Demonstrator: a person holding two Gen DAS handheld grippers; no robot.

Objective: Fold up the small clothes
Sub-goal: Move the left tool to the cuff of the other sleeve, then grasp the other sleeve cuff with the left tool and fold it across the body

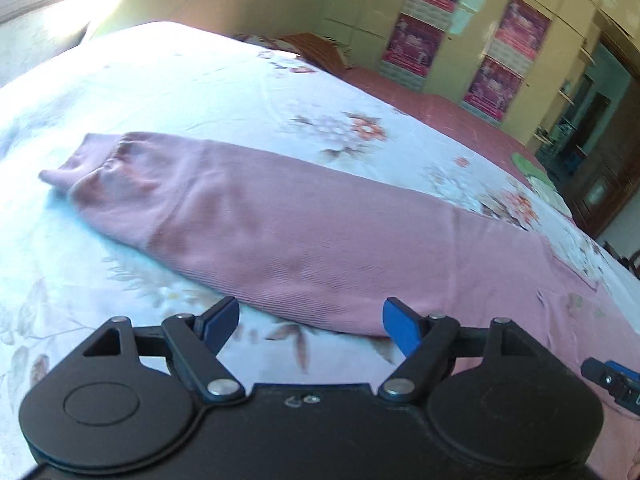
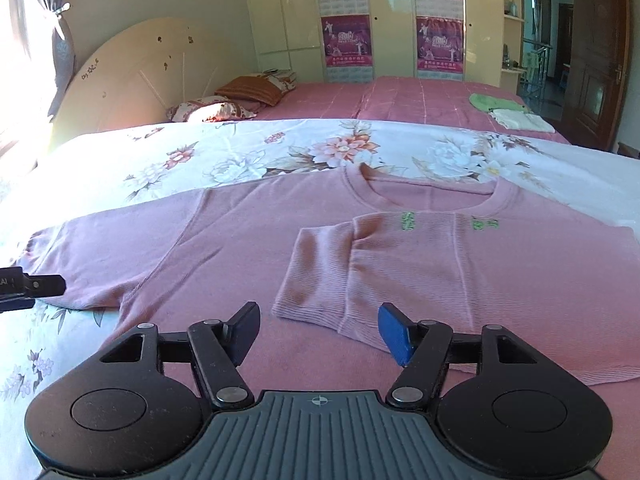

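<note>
Pink ribbed long-sleeved shirt (image 2: 248,240) lay flat, front up, on the floral bedsheet (image 2: 240,152), one sleeve folded across the chest and the other extended for folding. Left gripper (image 1: 310,320) hovered beside that extended sleeve (image 1: 224,216); right gripper (image 2: 318,330) hovered over the hem, both with fingers spread and empty.

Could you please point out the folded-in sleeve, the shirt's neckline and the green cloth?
folded-in sleeve (image 2: 320,276), right wrist view, on its ribbed cuff.
neckline (image 2: 430,200), right wrist view, on the front collar band.
green cloth (image 2: 494,101), right wrist view, on its top surface.
</note>
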